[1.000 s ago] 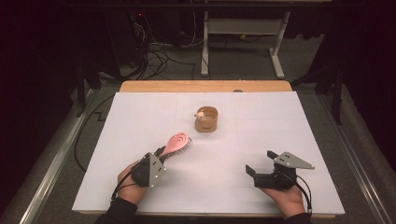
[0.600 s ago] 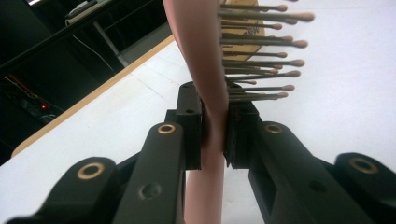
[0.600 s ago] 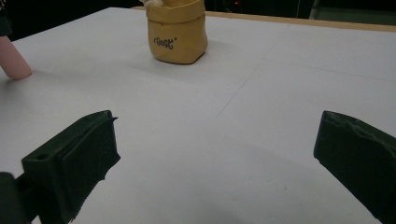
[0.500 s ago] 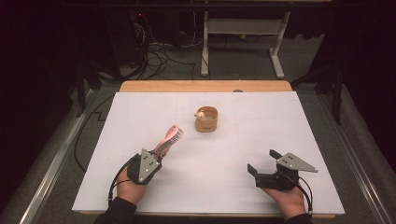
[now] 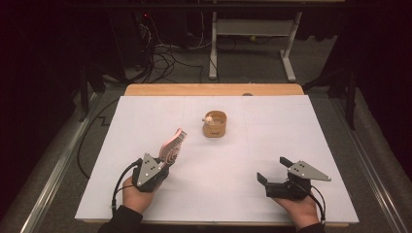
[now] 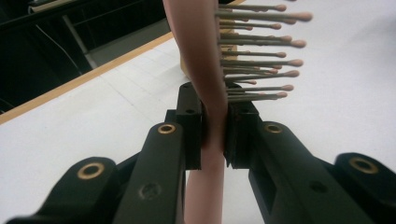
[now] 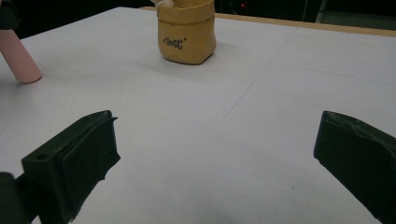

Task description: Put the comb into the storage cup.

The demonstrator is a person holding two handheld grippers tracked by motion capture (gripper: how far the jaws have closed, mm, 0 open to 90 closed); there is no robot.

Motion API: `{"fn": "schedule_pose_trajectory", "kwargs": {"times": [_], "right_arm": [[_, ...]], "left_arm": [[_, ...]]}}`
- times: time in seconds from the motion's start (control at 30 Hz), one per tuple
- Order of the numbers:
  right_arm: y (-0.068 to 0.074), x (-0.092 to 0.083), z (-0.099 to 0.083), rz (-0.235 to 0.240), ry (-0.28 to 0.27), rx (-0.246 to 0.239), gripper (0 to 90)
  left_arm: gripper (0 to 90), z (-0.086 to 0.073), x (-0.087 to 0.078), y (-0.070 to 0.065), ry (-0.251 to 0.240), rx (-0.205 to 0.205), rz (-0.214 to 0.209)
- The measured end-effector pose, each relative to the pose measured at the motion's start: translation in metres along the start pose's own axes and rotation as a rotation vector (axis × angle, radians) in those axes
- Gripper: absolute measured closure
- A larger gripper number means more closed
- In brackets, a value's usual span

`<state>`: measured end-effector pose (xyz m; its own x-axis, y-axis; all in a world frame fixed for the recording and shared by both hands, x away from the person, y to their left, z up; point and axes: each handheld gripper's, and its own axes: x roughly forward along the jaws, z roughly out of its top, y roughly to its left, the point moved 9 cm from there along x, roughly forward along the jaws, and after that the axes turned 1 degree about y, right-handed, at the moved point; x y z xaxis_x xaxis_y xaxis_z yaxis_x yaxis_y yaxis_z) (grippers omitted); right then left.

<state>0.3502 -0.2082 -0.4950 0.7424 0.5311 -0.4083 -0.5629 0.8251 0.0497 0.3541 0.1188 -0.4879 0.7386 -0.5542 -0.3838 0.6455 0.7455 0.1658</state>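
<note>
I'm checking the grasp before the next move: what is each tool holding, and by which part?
The left tool clamps the pink hairbrush at its neck, just below the bristles. The right tool is open, holding nothing.

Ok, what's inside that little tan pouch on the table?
A small pale rounded thing pokes above the pouch rim at its left side. The pouch wall hides the rest, so what it is I cannot tell.

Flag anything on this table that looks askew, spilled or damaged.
Nothing stands out. The pink hairbrush is tilted only because the left tool holds it by the handle; the tan pouch stands upright, nothing spilled.
</note>
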Motion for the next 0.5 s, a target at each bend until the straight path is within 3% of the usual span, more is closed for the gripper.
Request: {"fn": "schedule_pose_trajectory", "kwargs": {"times": [0.5], "right_arm": [[0.004,0.001,0.001,0.010,-0.004,-0.004,0.1]], "left_arm": [[78.3,0.007,0.001,-0.014,-0.054,-0.119,-0.116]]}}
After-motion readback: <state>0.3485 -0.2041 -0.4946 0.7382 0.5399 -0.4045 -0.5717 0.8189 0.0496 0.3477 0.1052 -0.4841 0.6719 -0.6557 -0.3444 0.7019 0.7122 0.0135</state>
